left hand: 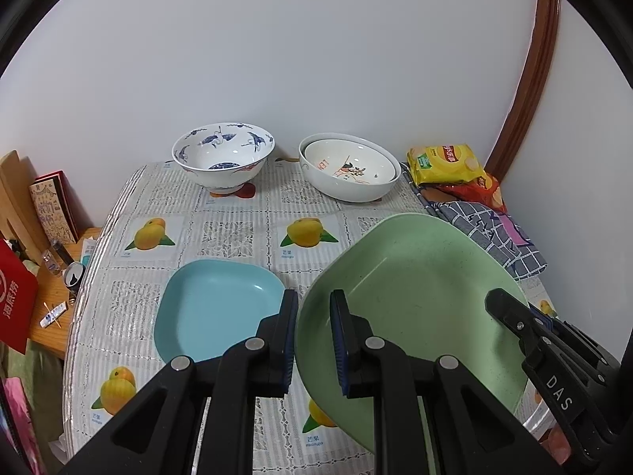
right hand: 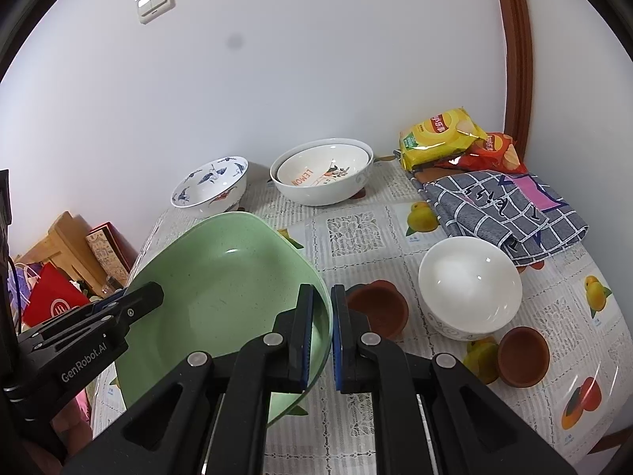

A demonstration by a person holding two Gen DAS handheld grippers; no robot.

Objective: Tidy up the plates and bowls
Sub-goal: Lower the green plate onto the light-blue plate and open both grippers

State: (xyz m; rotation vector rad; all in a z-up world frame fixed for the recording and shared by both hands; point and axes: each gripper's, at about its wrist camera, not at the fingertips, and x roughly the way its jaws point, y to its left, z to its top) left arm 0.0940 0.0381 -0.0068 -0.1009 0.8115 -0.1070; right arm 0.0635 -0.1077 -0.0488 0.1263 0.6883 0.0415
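**Plates and bowls, where they're at**

Using the green plate (right hand: 221,277) as the landmark: it's squarish, speckled, tilted up off the desk (right hand: 395,415), pinched at both edges. Just left of it a blue square plate (left hand: 213,308) lies flat. Behind it stand a blue-and-white crane bowl (left hand: 223,164) and two nested white bowls (left hand: 350,172). To its right: a plain white bowl (right hand: 469,287) and two small brown dishes (right hand: 378,306).

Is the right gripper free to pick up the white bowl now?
Probably not yet: the right gripper is shut on the green plate's rim. The white bowl sits unobstructed beside it.
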